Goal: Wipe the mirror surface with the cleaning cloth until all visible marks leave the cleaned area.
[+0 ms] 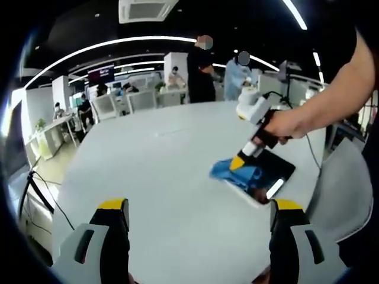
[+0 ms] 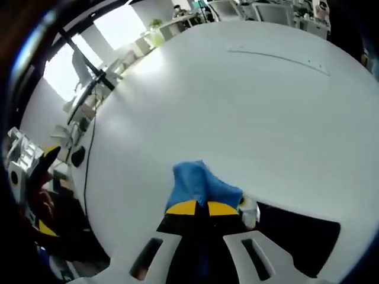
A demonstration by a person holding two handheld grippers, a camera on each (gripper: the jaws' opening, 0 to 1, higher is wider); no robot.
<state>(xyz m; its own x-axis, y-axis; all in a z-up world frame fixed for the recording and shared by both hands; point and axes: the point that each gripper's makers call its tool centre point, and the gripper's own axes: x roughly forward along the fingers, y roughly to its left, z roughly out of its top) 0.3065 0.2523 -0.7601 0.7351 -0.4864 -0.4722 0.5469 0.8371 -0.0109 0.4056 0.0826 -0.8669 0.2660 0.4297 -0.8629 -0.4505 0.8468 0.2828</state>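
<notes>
Wiping step, in hand: your right gripper pinches the blue cloth on the mirror just ahead of its jaws, your left gripper stands wide and idle; next, sweep the cloth over the dark glass beside it.

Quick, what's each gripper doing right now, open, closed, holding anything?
Left gripper: open, holding nothing, above the table.
Right gripper: closed on the blue cloth, pressing it on the mirror.

— Where am I working?
— An open-plan office. I stand at a wide white desk; upper left of the left gripper view shows rows of workstations with seated people, long ceiling light strips, a ceiling air-conditioning vent and a wall screen.
</notes>
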